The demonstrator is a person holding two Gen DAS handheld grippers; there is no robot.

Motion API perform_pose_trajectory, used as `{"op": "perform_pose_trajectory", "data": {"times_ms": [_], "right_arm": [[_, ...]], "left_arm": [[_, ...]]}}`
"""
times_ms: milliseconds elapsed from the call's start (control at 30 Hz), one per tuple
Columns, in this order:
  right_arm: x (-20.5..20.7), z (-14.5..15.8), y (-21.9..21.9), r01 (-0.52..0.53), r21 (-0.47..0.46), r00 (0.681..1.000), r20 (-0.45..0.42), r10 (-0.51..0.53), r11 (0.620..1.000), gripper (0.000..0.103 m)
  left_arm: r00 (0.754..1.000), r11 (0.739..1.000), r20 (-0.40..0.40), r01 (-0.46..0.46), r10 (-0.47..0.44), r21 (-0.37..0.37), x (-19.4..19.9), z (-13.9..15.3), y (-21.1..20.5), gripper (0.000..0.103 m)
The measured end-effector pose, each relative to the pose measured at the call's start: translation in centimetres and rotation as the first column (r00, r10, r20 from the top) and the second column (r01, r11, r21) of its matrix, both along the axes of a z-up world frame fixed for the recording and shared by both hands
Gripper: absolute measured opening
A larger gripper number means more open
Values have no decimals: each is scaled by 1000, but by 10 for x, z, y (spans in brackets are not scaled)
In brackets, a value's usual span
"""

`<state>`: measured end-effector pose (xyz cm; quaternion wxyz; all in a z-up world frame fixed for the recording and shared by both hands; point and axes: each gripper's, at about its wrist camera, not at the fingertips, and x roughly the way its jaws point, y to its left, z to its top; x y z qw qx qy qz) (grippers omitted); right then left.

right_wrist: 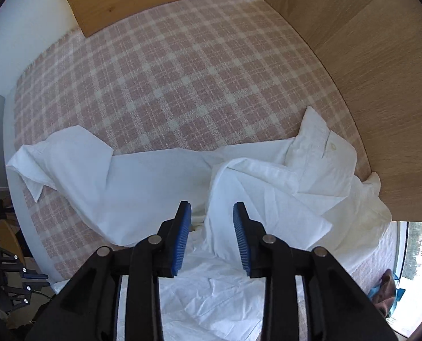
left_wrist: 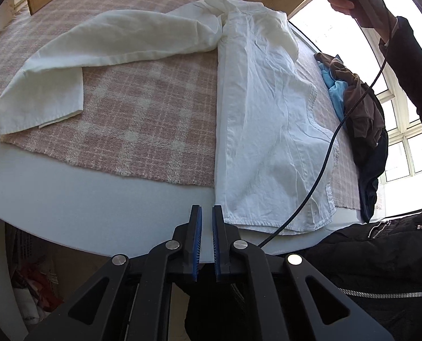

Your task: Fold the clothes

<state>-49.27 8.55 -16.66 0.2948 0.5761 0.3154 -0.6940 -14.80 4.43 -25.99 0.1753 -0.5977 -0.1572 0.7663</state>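
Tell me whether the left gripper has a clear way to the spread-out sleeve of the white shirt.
Probably yes: the left gripper, shut and empty, hangs off the table edge, and only bare pink checked cloth lies before the sleeve of the white shirt.

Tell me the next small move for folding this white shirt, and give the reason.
Probably take the left gripper to the outstretched sleeve and fold it across the shirt's body. One side of the white shirt already lies folded in, with a straight edge down the body, while this sleeve lies spread over the pink checked blanket. Neither gripper holds cloth; the right gripper hangs open above.
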Motion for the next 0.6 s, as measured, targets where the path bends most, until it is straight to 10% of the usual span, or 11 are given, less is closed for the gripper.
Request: {"op": "perform_pose_trajectory", "data": {"times_ms": [267, 600], "right_arm": [[56, 124, 174, 206, -468, 977, 146, -154, 860, 37], [238, -48, 299, 277, -344, 918, 372, -141, 897, 41]], "left_arm": [[983, 987, -117, 130, -141, -98, 4, 63, 74, 5], [973, 970, -20, 228, -231, -86, -2, 19, 161, 5]]}}
